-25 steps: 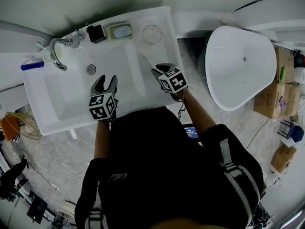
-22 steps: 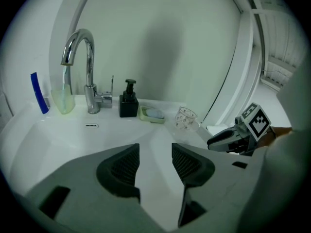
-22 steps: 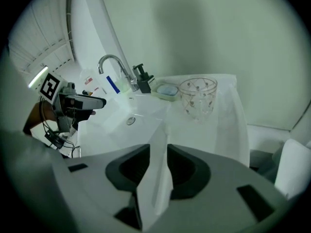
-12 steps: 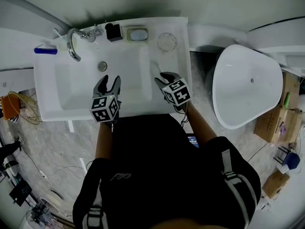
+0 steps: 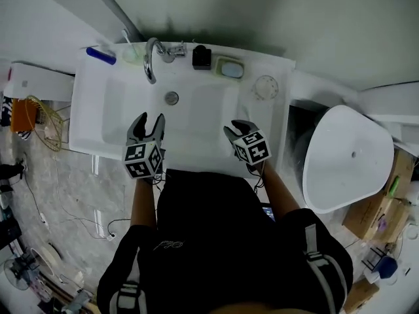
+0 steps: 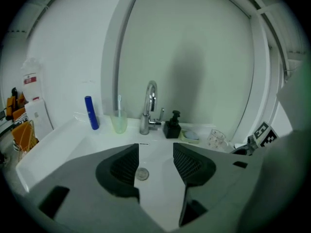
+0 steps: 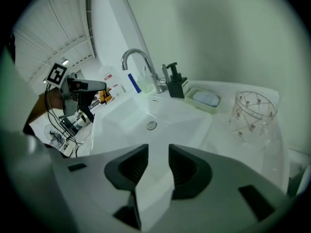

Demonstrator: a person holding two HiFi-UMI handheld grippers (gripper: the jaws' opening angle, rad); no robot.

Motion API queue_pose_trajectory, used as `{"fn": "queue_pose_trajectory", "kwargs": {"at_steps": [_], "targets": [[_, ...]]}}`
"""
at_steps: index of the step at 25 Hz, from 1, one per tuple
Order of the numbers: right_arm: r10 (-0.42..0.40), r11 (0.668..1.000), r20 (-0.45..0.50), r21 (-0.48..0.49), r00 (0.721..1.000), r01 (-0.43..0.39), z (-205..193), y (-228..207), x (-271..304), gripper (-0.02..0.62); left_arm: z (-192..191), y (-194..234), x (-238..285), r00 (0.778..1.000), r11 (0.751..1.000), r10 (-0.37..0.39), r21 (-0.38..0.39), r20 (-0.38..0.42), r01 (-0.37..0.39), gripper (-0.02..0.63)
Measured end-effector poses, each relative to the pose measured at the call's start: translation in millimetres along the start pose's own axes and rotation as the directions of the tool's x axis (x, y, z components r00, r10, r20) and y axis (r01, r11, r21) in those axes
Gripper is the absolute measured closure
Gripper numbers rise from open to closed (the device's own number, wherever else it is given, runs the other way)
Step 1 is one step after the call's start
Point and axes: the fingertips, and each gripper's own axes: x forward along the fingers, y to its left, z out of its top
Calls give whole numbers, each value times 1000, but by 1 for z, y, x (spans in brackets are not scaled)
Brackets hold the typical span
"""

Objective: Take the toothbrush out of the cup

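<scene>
**Operator:** How far along is the task?

**Guide:** By my judgement, it is not yet begun. The toothbrush (image 6: 119, 102) stands upright in the green cup (image 6: 118, 122), just left of the tap (image 6: 149, 106), on the back ledge of the sink (image 5: 80, 113). Nothing touches either one.

**Operator:** And the claws?

**Guide:** Your left claw (image 6: 155, 154) has its jaws wide apart. They have just been opening, and nothing is between them. It hovers over the basin in front of the tap, well apart from the cup. Your right claw (image 7: 158, 157) has its jaws part-way apart, also just opened, and it is empty. It sits in front of the tap and to its right.

**Operator:** What is left?

**Guide:** Every step. Bring one claw to the cup left of the tap, close it on the handle above the rim, and lift straight up. The cup looks light, so it may tip or rise with the brush.
</scene>
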Motion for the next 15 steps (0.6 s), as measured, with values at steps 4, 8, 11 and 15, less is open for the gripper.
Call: {"fn": "queue_pose_trajectory", "kwargs": {"at_steps": [4, 8, 11, 15], "targets": [[-3, 1000, -14, -11, 1000, 3, 11, 16, 10, 457, 25, 49, -12, 998, 998, 55, -16, 43, -55, 376], [-20, 1000, -22, 4, 1000, 20, 20, 25, 19, 457, 52, 81, -10, 995, 998, 58, -16, 83, -57, 376], [-41, 999, -27, 15, 999, 42, 25, 31, 25, 457, 71, 99, 1, 993, 999, 31, -30, 115, -27, 376], [-84, 995, -32, 47, 996, 85, 29, 39, 28, 460, 90, 116, 21, 993, 999, -34, -5, 117, 35, 376]]}}
